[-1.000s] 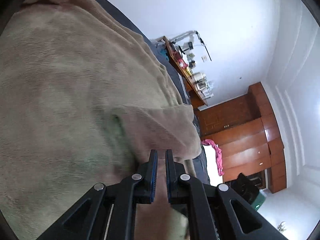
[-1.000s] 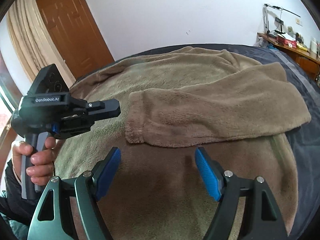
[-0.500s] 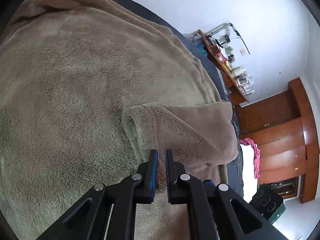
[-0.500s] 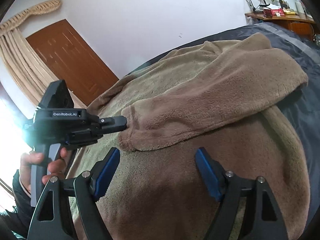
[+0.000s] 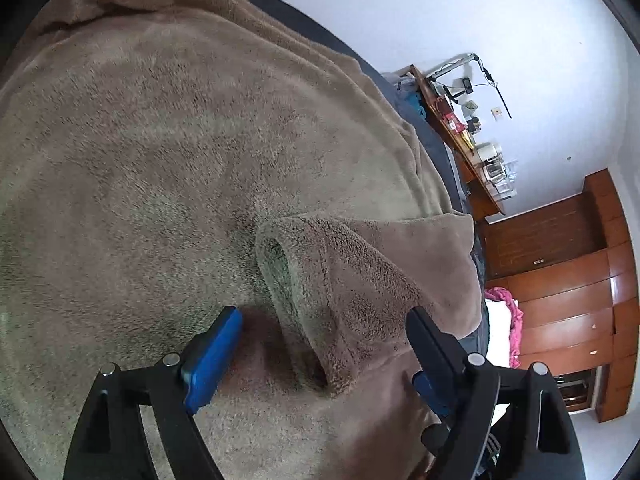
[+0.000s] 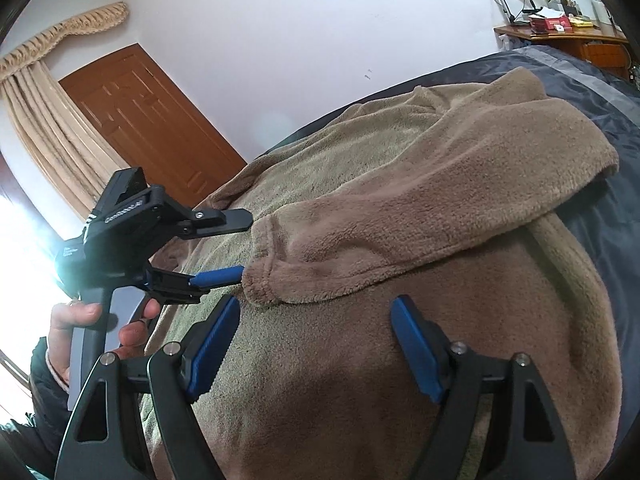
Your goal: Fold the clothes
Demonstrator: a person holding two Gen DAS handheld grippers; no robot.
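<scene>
With the left gripper (image 5: 320, 344) spread wide around the fleece sleeve's cuff (image 5: 280, 264) and the right gripper (image 6: 314, 334) equally open, flatten the sleeve (image 6: 420, 216) squarely across the garment.

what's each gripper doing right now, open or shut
Left gripper: open, holding nothing, at the brown fleece sleeve cuff.
Right gripper: open, empty.
</scene>
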